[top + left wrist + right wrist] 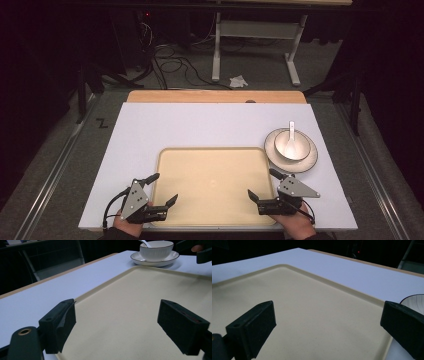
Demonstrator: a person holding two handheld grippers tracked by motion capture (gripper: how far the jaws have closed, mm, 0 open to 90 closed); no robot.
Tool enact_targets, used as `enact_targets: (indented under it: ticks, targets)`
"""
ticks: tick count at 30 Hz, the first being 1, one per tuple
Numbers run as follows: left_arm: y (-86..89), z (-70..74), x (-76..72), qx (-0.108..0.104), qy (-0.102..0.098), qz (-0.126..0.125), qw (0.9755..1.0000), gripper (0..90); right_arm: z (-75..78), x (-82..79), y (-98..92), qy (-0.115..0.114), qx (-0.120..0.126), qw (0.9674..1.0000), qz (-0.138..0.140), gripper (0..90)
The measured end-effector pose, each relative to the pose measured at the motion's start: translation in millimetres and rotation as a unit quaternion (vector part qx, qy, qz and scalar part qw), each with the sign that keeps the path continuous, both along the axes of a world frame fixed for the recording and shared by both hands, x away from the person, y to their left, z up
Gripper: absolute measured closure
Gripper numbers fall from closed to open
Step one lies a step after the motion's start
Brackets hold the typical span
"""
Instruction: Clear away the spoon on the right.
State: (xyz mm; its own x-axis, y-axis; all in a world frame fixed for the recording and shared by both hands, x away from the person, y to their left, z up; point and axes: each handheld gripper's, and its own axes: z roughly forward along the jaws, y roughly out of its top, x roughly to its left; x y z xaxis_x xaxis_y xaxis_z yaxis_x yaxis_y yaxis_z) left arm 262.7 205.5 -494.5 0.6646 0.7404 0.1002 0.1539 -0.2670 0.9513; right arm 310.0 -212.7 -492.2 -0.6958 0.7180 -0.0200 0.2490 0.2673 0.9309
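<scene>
- While both hands rest at the near edge of the table, a cream tray lies flat on the white top, and every place below is given relative to that tray.
- At the tray's near left corner sits the left gripper, its jaws spread wide with nothing between them; one jaw reaches over the tray's left rim and the other over its near edge.
- From the left gripper view, that gripper looks across the tray, the left jaw above the rim and the right jaw above the tray floor.
- At the tray's near right corner sits the right gripper, its jaws also spread wide and holding nothing, pointing inward over the tray.
- From the right gripper view, the right gripper hangs just above the tray.
- Just beyond the tray's far right corner stands a plate, close to the rim.
- On that plate sits a white bowl with a white spoon leaning in it.
</scene>
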Motion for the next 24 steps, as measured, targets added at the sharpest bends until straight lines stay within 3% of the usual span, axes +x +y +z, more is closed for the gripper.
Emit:
enact_targets:
  ticks: [2,7,8,10,13,14,17,20,24]
  targets:
    - [0.0,0.1,0.0,-0.001,0.0,0.001,1.0,15.8,0.3,0.1,-0.5,-0.002,0.001,1.0,-0.001,1.1]
    - [1.1,0.0,-0.3,-0.007,0.002,0.001,1.0,15.8,4.7,-0.5,-6.4,-0.012,0.006,0.9999,-0.006,10.4]
    - [1.8,-0.2,-0.5,-0.007,0.003,0.002,1.0,15.8,8.9,-0.2,-10.5,-0.023,0.0,0.9997,-0.008,16.7]
    - [2.5,-0.4,-0.6,-0.009,0.002,0.002,1.0,15.8,10.7,0.0,-12.3,-0.024,0.002,0.9996,-0.012,17.8]
    - [5.5,-0.5,0.1,-0.019,0.003,0.006,0.9998,15.9,18.0,5.0,-25.2,-0.016,0.019,0.9991,-0.035,30.4]
    - [5.5,-0.5,0.1,-0.019,0.003,0.006,0.9998,15.8,18.0,5.0,-25.2,-0.016,0.019,0.9991,-0.035,30.4]
    - [8.4,-0.1,0.2,-0.024,0.004,0.012,0.9996,15.8,25.4,14.6,-31.3,-0.013,0.009,0.9985,-0.053,42.7]
    - [8.9,0.7,-0.7,-0.025,0.001,0.013,0.9996,15.8,28.3,18.6,-32.3,-0.007,0.013,0.9983,-0.057,48.0]
    - [13.1,1.6,-1.3,-0.033,0.004,0.02,0.9992,15.8,36.5,31.5,-33.8,0.013,-0.003,0.9968,-0.079,57.4]
